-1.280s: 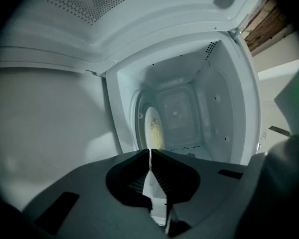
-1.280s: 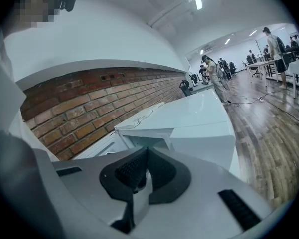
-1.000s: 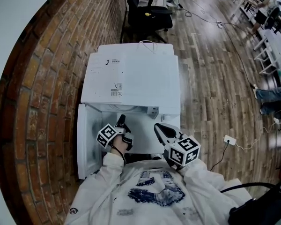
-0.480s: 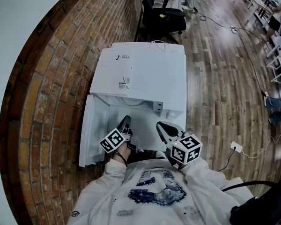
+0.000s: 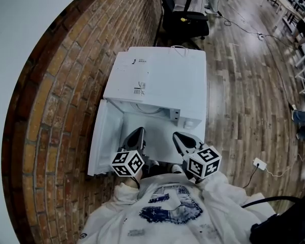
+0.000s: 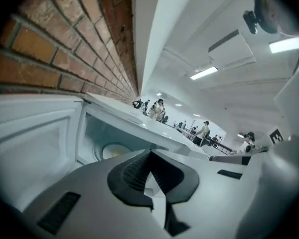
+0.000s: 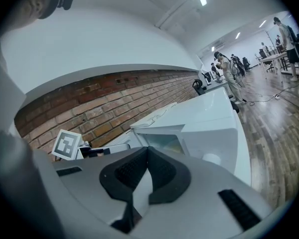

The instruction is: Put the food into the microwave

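Observation:
A white microwave [image 5: 160, 80] stands against the brick wall, its door [image 5: 105, 136] swung open to the left. In the left gripper view a round pale plate with something yellowish on it [image 6: 113, 151] lies inside the cavity. My left gripper [image 5: 136, 135] is shut and holds nothing, just in front of the opening; its own view shows the dark pads meeting [image 6: 148, 154]. My right gripper [image 5: 179, 138] is shut and empty too, in front of the microwave's control side [image 7: 217, 133], with its pads closed together [image 7: 145, 152].
The brick wall [image 5: 56, 111] runs along the left, close behind the open door. A black office chair [image 5: 185, 14] stands beyond the microwave. Wooden floor [image 5: 244, 95] spreads to the right, with a cable and a white power strip [image 5: 259, 163] on it.
My left gripper has drawn back from the microwave's opening toward my body and turned, so its marker cube faces up. The right gripper has hardly moved. The head view has shifted.

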### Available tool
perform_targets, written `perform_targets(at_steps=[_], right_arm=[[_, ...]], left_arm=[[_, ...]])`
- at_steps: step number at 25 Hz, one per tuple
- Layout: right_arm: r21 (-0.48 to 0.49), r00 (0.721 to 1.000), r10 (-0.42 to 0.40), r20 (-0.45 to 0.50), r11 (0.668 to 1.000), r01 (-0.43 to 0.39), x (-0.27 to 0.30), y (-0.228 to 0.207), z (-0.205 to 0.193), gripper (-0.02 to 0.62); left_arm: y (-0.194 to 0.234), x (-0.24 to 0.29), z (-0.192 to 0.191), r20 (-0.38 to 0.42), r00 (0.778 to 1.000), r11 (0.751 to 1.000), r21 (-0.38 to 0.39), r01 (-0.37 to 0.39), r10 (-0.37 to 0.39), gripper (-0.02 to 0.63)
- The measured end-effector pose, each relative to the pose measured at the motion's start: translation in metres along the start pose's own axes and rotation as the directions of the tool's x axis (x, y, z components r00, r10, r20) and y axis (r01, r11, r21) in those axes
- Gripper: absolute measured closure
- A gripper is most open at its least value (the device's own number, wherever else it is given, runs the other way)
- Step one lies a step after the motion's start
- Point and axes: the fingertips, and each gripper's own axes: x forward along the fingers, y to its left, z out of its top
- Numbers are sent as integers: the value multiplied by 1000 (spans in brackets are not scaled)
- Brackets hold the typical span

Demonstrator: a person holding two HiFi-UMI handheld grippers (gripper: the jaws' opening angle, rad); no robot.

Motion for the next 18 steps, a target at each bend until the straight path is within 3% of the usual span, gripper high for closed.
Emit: perform_targets(at_steps=[8, 18], right_arm=[[-40, 1000, 6, -10, 999, -6, -3, 3, -2, 581], [-83, 1000, 4, -17, 997, -5, -9, 3, -3, 581]], left_arm=[[-35, -27, 18, 36, 999, 976, 219, -22, 15, 600], [-49, -42, 19, 65, 997, 963, 264, -55, 39, 600]])
